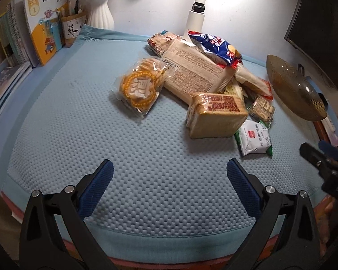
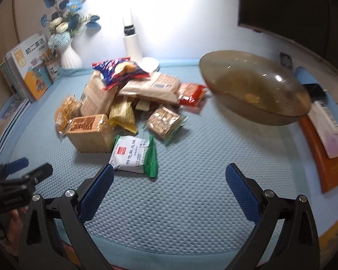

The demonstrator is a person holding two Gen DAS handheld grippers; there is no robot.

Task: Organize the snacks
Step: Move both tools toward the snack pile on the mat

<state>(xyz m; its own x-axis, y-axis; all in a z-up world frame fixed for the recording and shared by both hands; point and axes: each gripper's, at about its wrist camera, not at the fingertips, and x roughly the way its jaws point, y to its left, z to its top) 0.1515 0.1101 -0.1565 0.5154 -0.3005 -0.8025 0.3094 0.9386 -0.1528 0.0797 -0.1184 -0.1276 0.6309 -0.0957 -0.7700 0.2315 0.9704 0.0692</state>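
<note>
**Snack pile on a blue mat, both grippers spread and empty, glass bowl waiting**

A heap of packaged snacks (image 2: 133,103) fills the centre of the right wrist view and the upper right of the left wrist view, lying on a dimpled light-blue mat (image 1: 78,146).

The left gripper (image 1: 169,177), at the bottom of its view, has its blue pads spread wide with nothing between them. The right gripper (image 2: 169,182) is likewise spread and holds nothing.

Nearest the right gripper, at the lower edge of the pile, lies a white and green packet (image 2: 133,155), flat, probably light and crinkly; a pinch across its sealed end looks safest. Just left of it, touching, stands a tan block-shaped biscuit pack (image 2: 90,132), likely stiffer and heavier, best taken across its narrow sides. On the pile's left edge a clear bag of orange crackers (image 1: 139,85) looks brittle inside, so a gentle squeeze suits it. A blue and red chip bag (image 1: 216,47) sits on top of the heap, puffy and slippery by the look of it; its crimped edge is the better hold. Under it lie large beige wrapped packs (image 1: 196,72).

To the right of the pile stands a wide, ribbed, amber glass bowl (image 2: 254,87). It appears to hold no snacks yet; a small pale patch shows at its bottom, which may be only a reflection. The bowl itself is fragile.
</note>
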